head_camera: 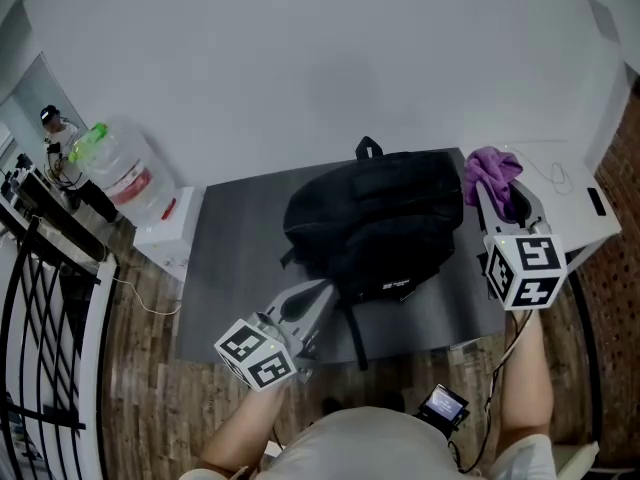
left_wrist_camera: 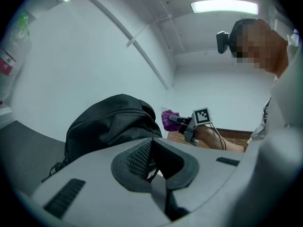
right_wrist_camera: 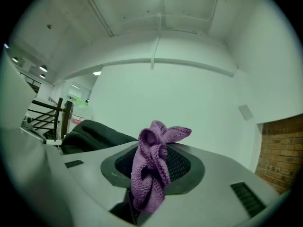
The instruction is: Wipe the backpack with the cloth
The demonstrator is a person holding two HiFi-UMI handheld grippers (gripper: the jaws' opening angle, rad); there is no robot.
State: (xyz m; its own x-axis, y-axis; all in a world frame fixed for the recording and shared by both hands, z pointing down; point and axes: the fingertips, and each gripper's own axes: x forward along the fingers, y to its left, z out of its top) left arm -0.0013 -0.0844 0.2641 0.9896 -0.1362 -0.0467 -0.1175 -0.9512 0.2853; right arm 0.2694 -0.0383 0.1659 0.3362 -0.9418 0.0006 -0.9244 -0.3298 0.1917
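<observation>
The black backpack [head_camera: 380, 228] lies on a dark grey mat [head_camera: 225, 258]; it also shows in the left gripper view [left_wrist_camera: 109, 122] and at the left of the right gripper view [right_wrist_camera: 90, 136]. My left gripper [head_camera: 318, 293] [left_wrist_camera: 154, 162] is shut, its tips at the backpack's near left edge by a strap; whether it pinches anything I cannot tell. My right gripper [head_camera: 495, 203] [right_wrist_camera: 156, 160] is shut on the bunched purple cloth [head_camera: 490, 173] [right_wrist_camera: 151, 169] and hangs just right of the backpack's top corner. The left gripper view also catches the cloth [left_wrist_camera: 168, 119].
A big water bottle [head_camera: 125, 173] stands on a white box [head_camera: 165, 230] at the left. Black railings [head_camera: 40, 298] run down the left edge. A white table [head_camera: 585, 203] with a thin cable sits behind the right gripper. A small screen [head_camera: 443, 405] glows near the person's chest.
</observation>
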